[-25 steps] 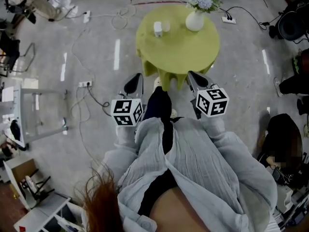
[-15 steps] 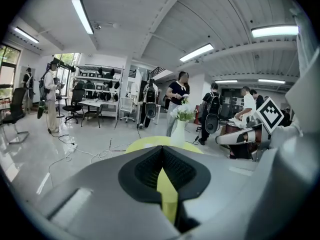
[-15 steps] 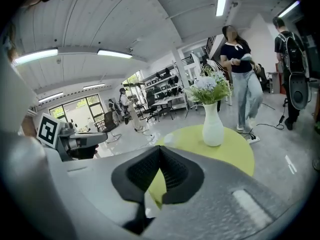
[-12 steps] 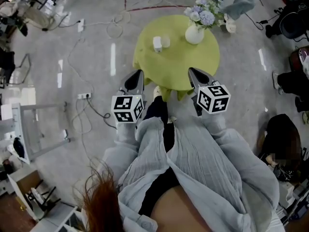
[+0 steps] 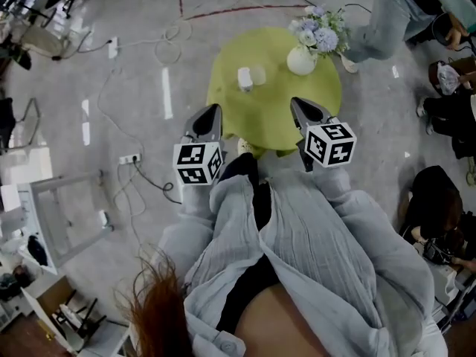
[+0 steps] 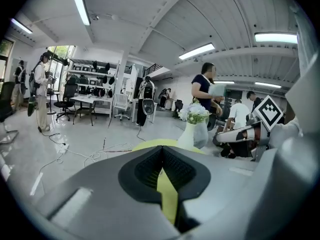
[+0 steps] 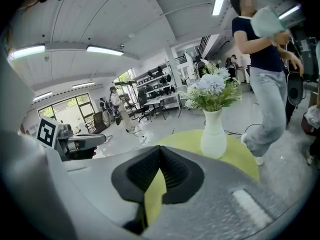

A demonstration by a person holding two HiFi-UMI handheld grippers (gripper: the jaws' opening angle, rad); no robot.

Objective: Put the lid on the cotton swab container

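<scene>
A small white container (image 5: 244, 79) stands on the round table with the yellow-green cloth (image 5: 275, 117), at its far left. A small clear piece (image 5: 259, 74) sits right beside it; it is too small to tell whether this is the lid. My left gripper (image 5: 211, 110) hangs over the table's near left edge, jaws shut and empty. My right gripper (image 5: 299, 104) is over the near right part, also shut and empty. Both gripper views look across the cloth between shut jaws of the left gripper (image 6: 161, 149) and the right gripper (image 7: 159, 149). Neither shows the container.
A white vase with flowers (image 5: 301, 59) stands at the table's far right, and the vase (image 7: 214, 134) is close ahead in the right gripper view. A person (image 5: 387, 21) walks past beyond the table. Cables and a power strip (image 5: 128, 158) lie on the floor at the left.
The table has come nearer, and both grippers now reach over its near edge. The walking person has moved from behind the table to its far right.
</scene>
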